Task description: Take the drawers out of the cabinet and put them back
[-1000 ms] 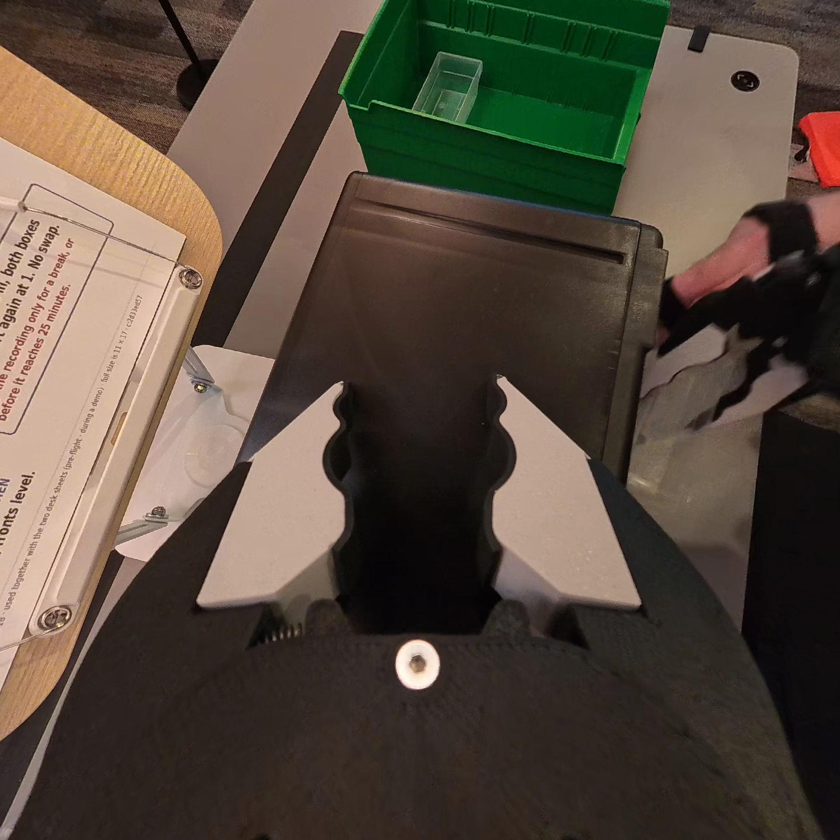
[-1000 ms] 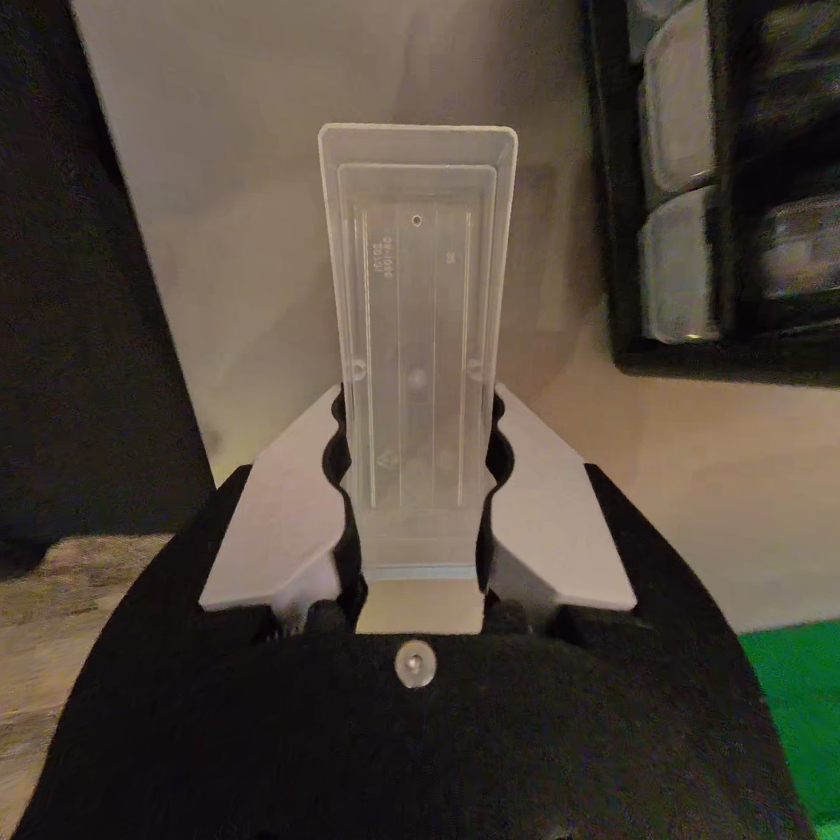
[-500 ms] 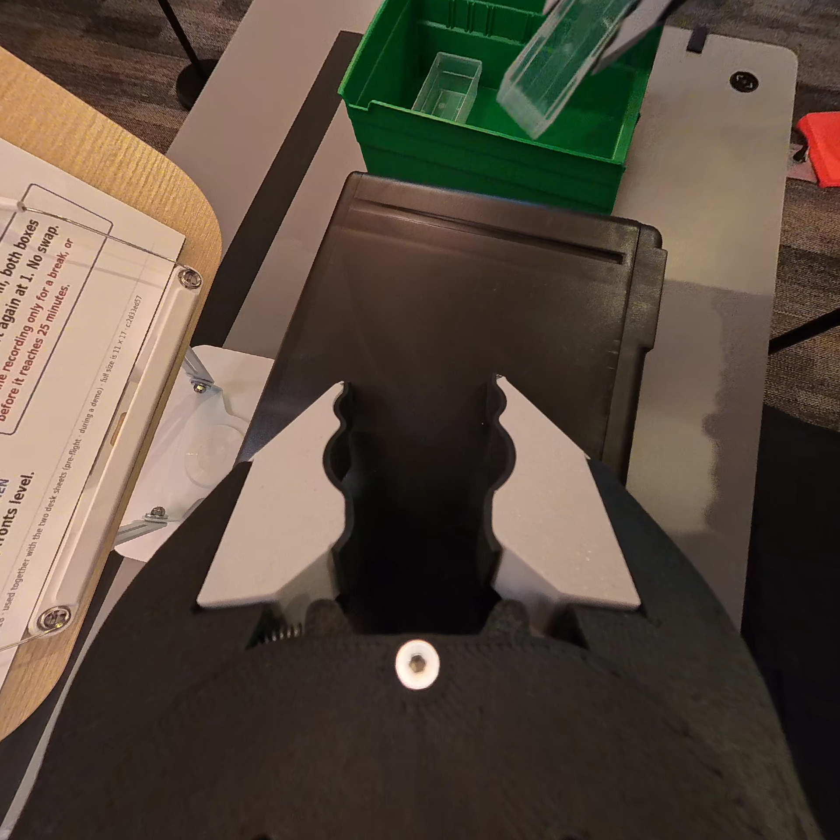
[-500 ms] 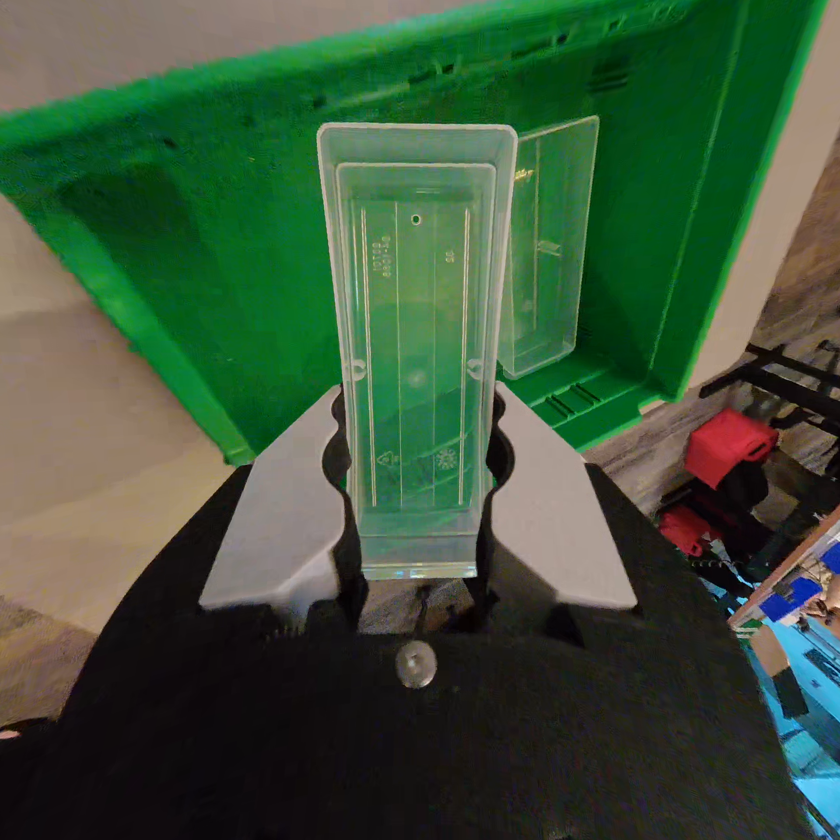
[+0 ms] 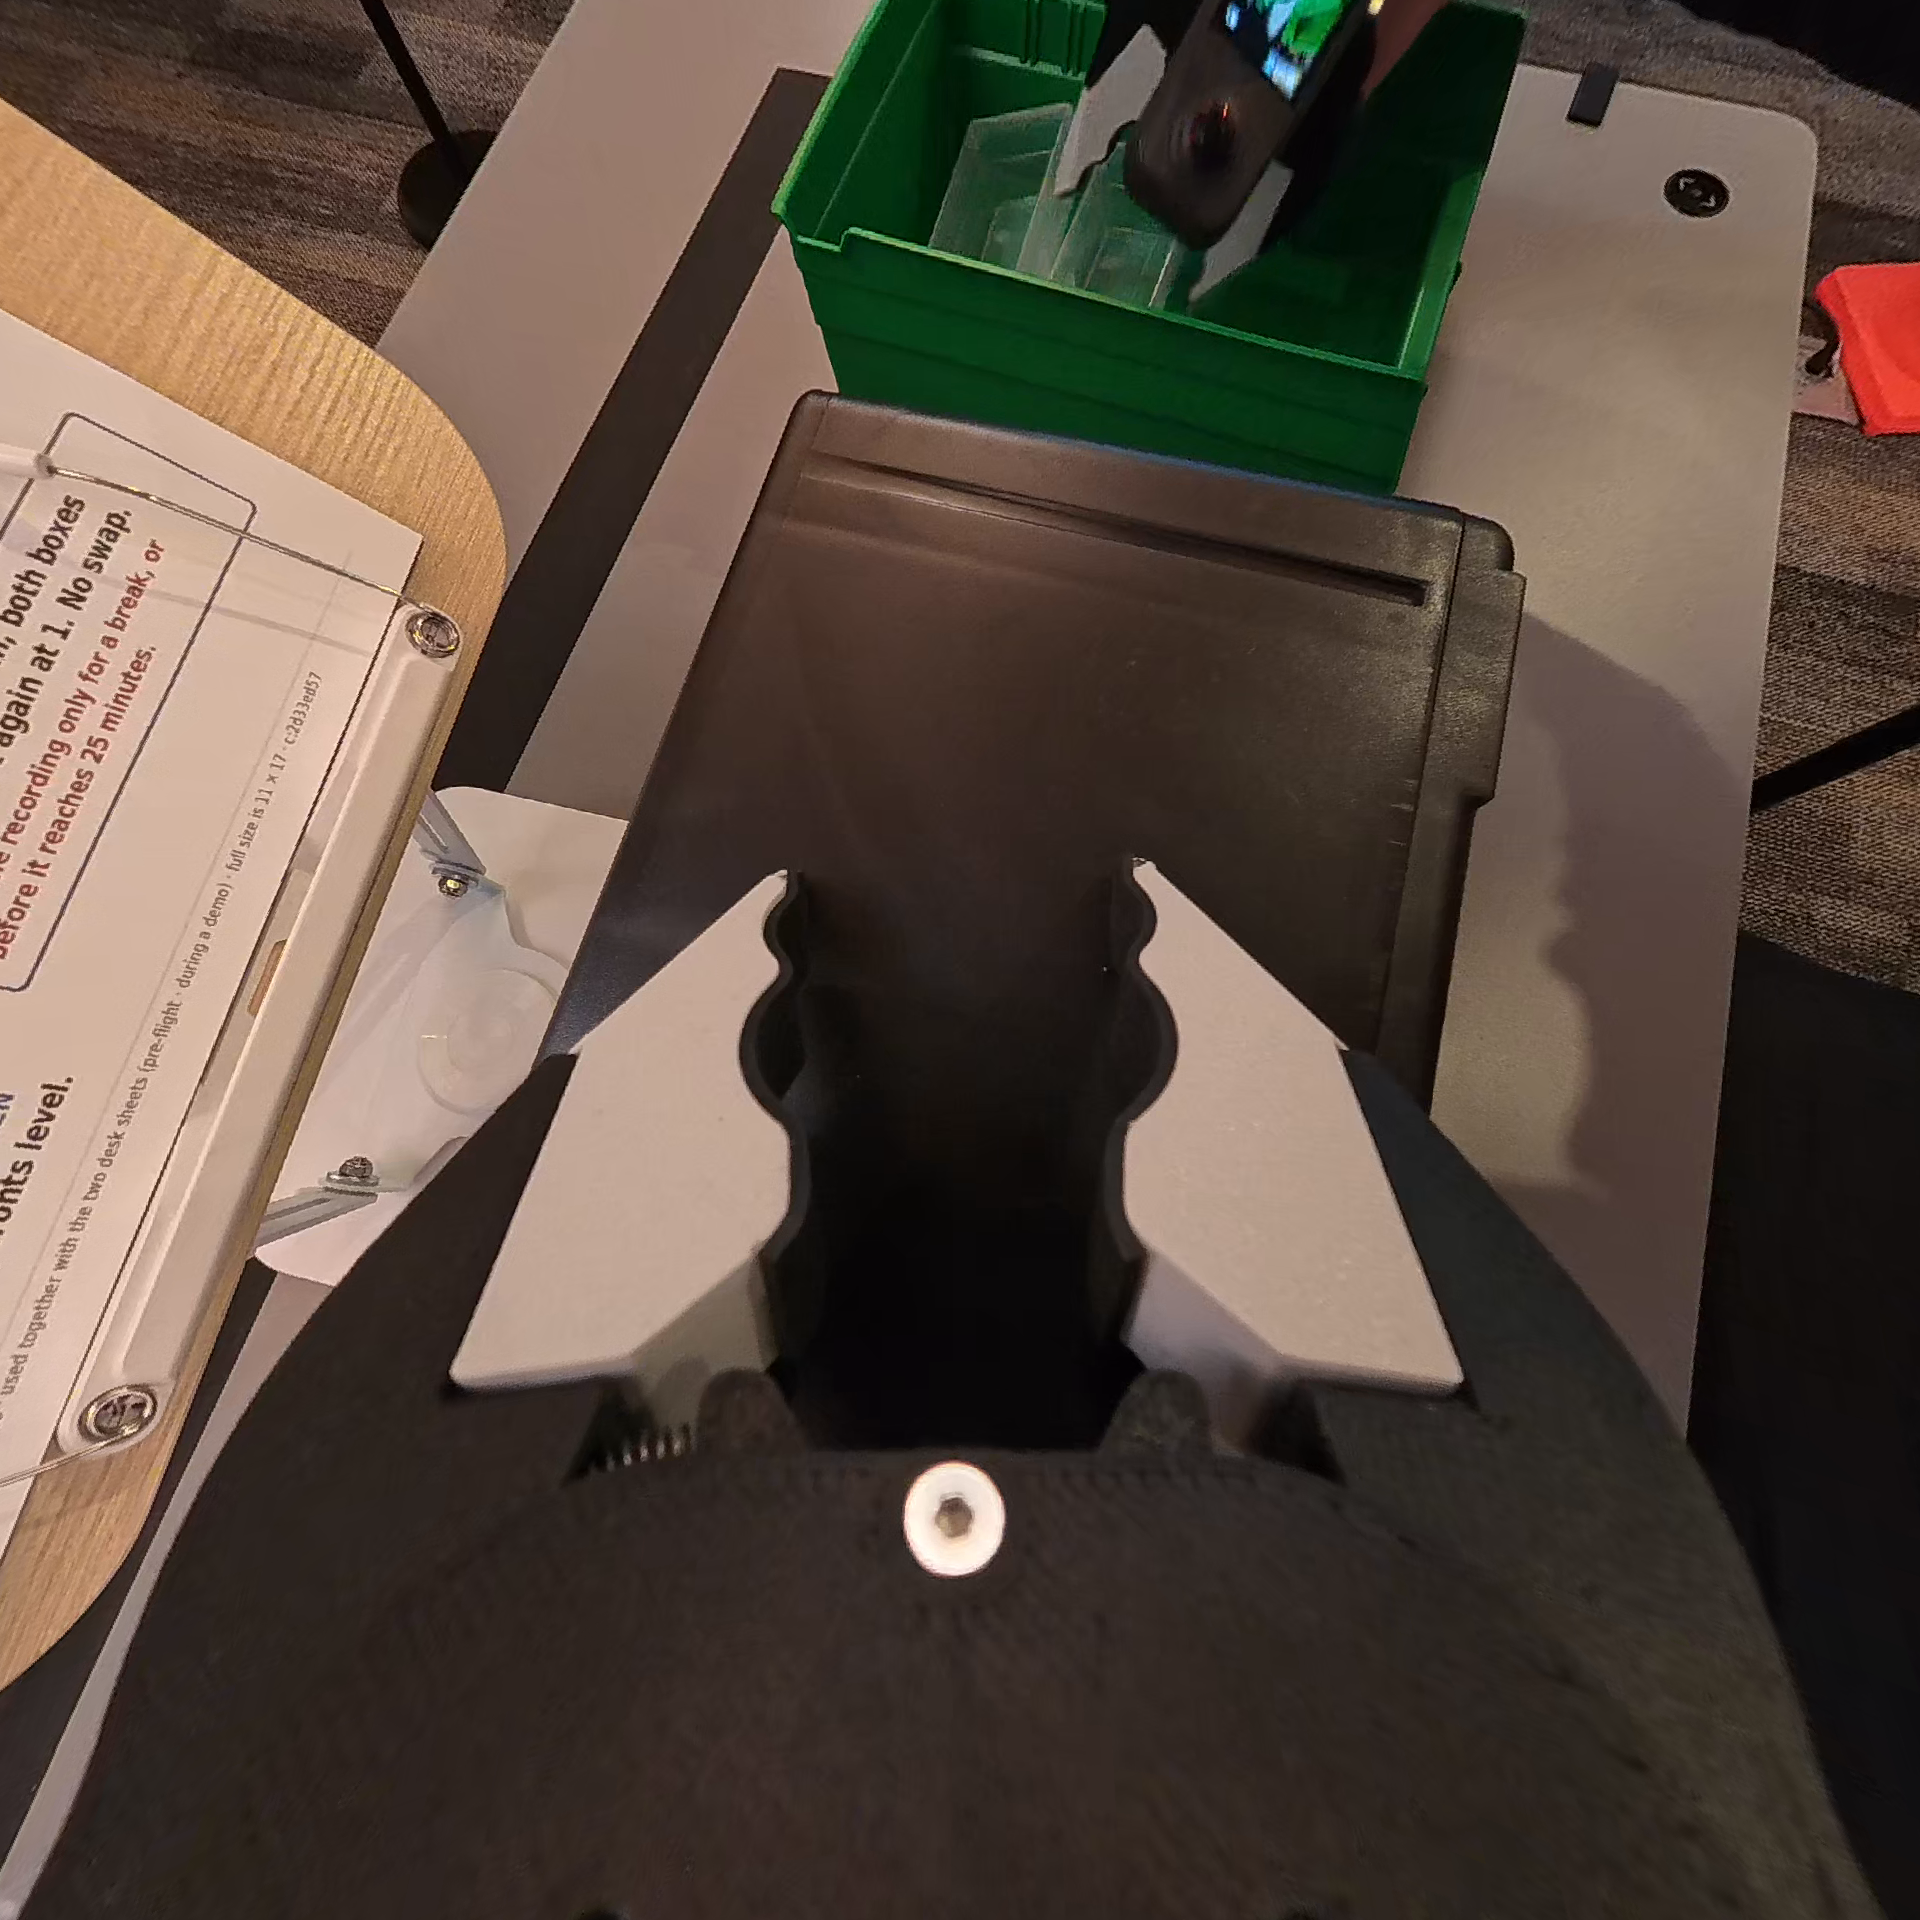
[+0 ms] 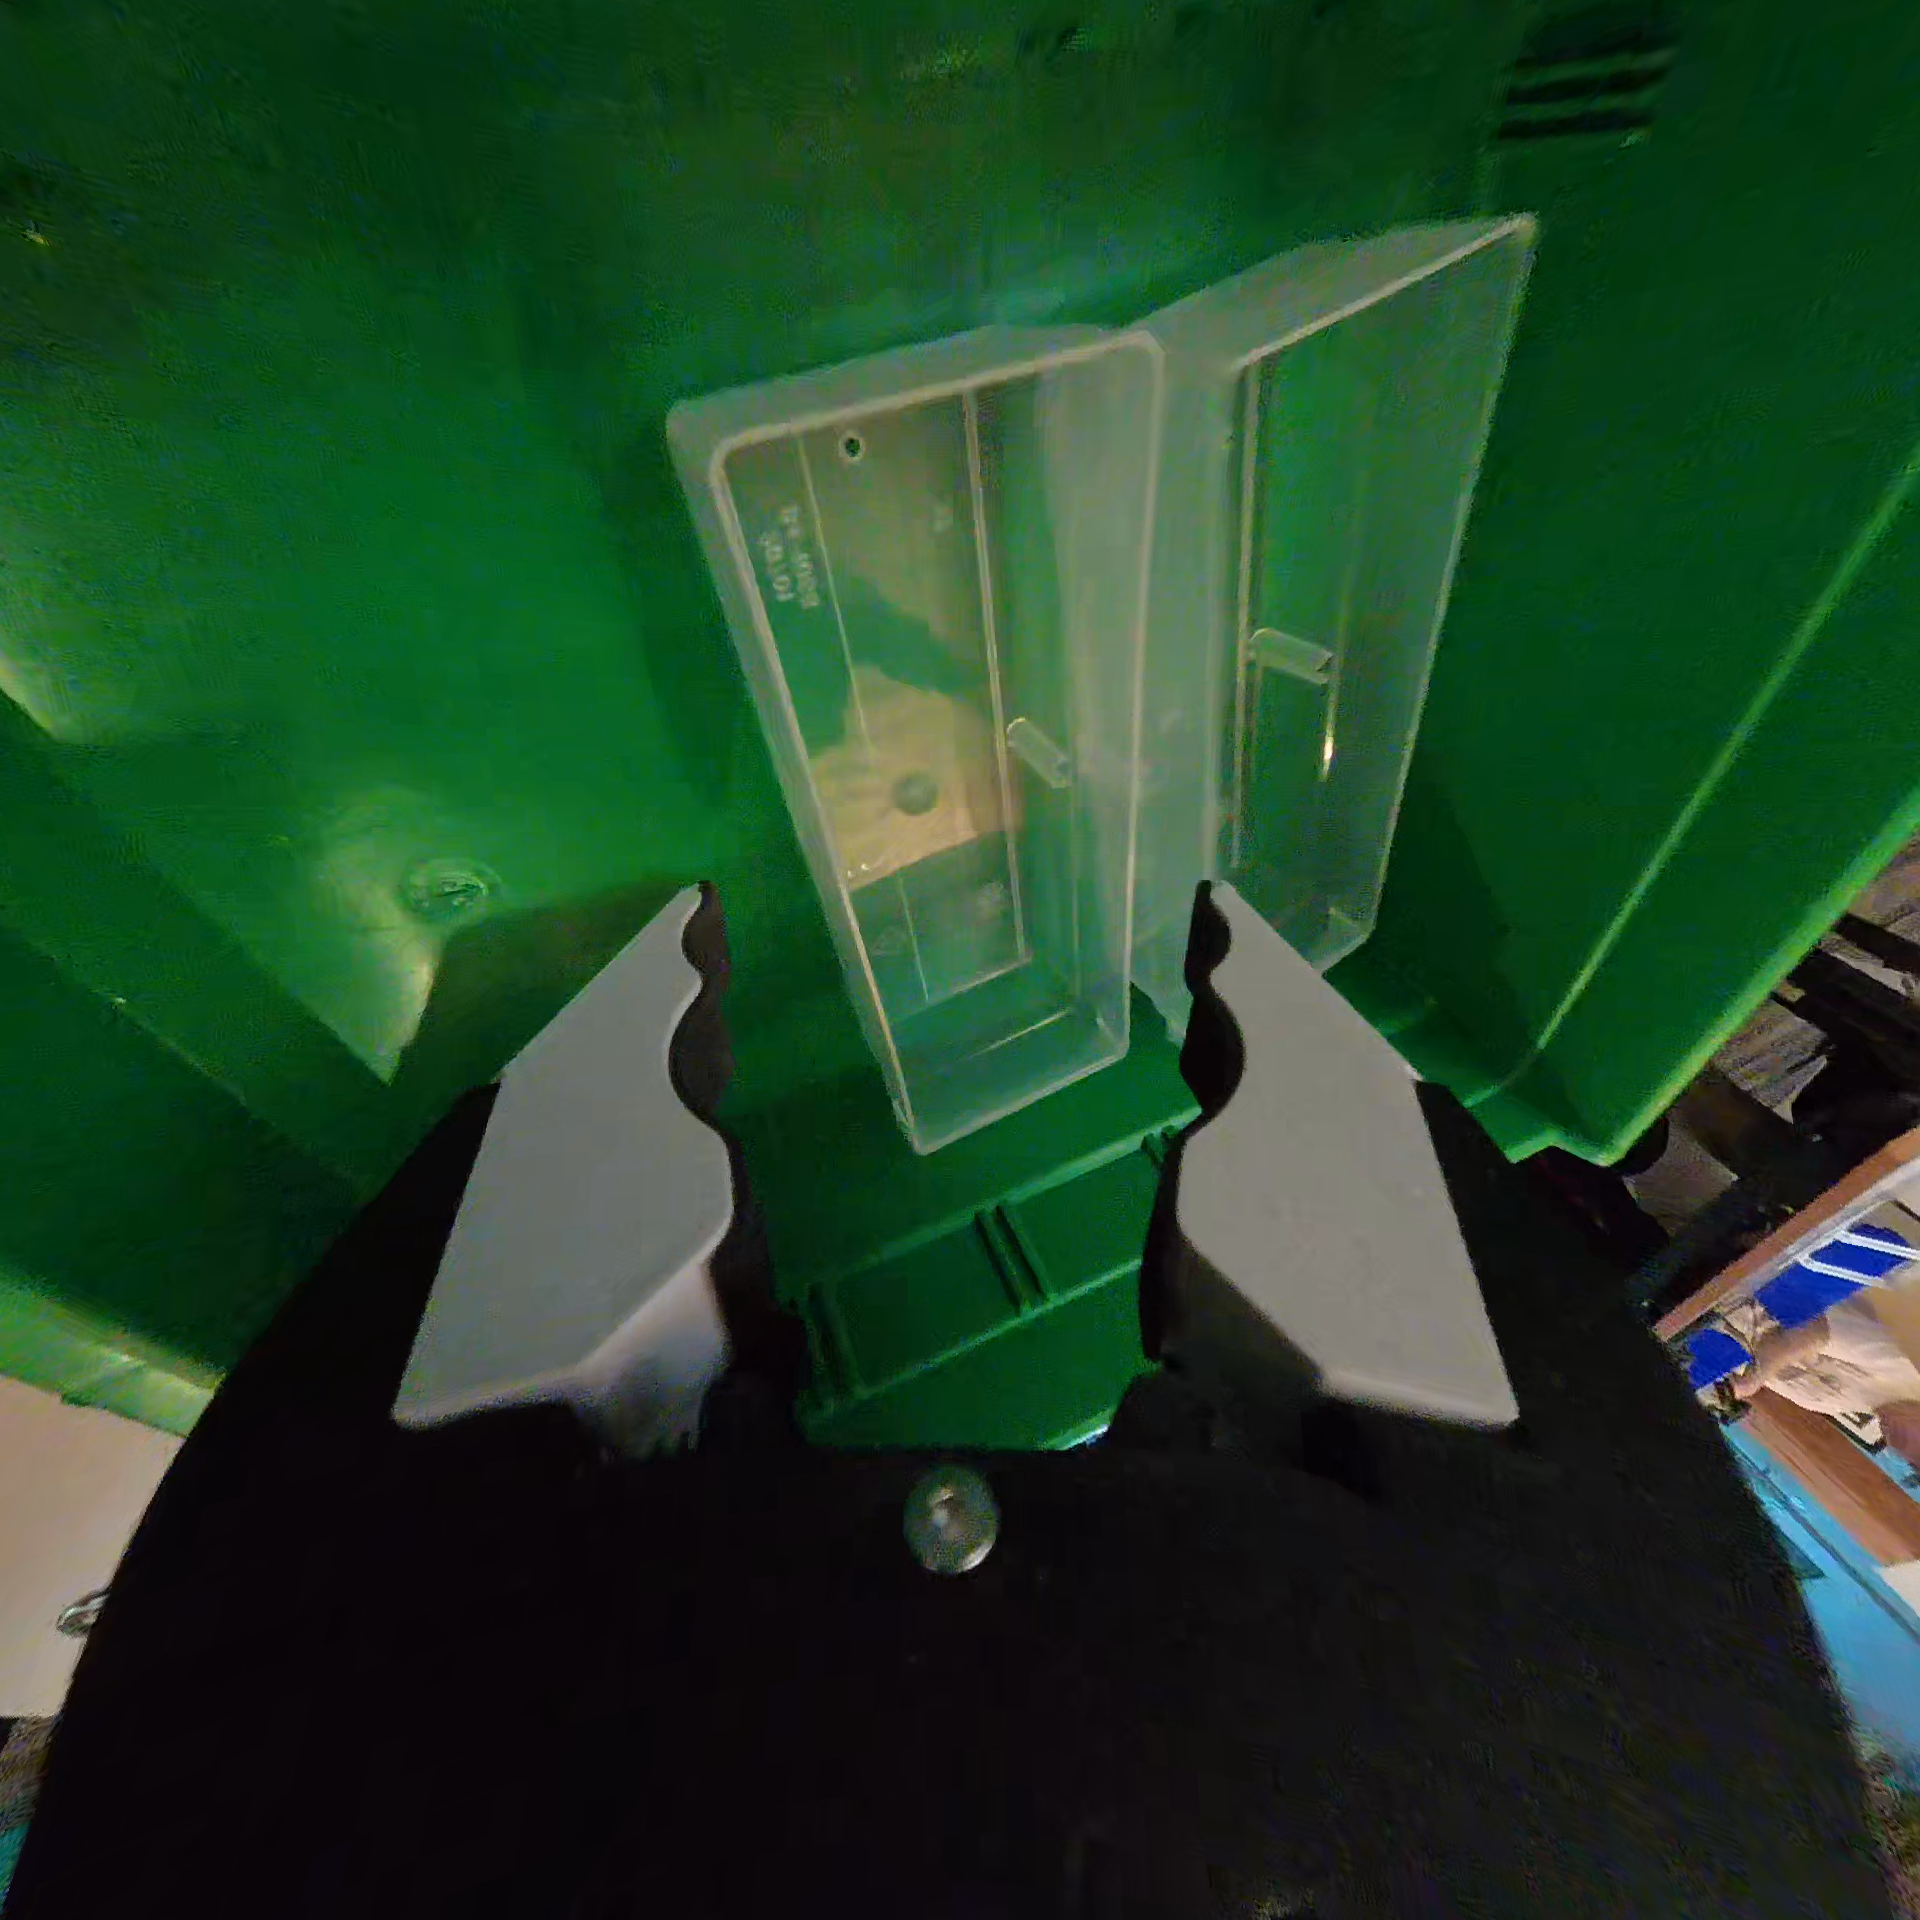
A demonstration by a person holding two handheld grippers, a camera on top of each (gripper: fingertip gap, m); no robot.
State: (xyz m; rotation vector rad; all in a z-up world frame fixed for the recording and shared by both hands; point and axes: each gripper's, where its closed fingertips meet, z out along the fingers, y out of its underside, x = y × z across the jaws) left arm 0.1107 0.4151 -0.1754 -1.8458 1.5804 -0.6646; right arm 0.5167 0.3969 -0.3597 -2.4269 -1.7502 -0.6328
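My left gripper is open and empty, over the top of the black cabinet; its drawer front is hidden. Behind the cabinet stands a green bin. My right gripper reaches down into it among clear drawers. In the right wrist view my right gripper is open. A clear plastic drawer lies free on the bin floor just ahead of the fingertips. It leans against a second clear drawer on its right.
A wooden table with a laminated sheet lies to the left, with a white bracket beside the cabinet. The cabinet and bin stand on a grey table. A red object is at the far right edge.
My right gripper carried the clear drawer from beside the cabinet into the green bin, then opened and let it go next to the other drawer. The left gripper has not moved.
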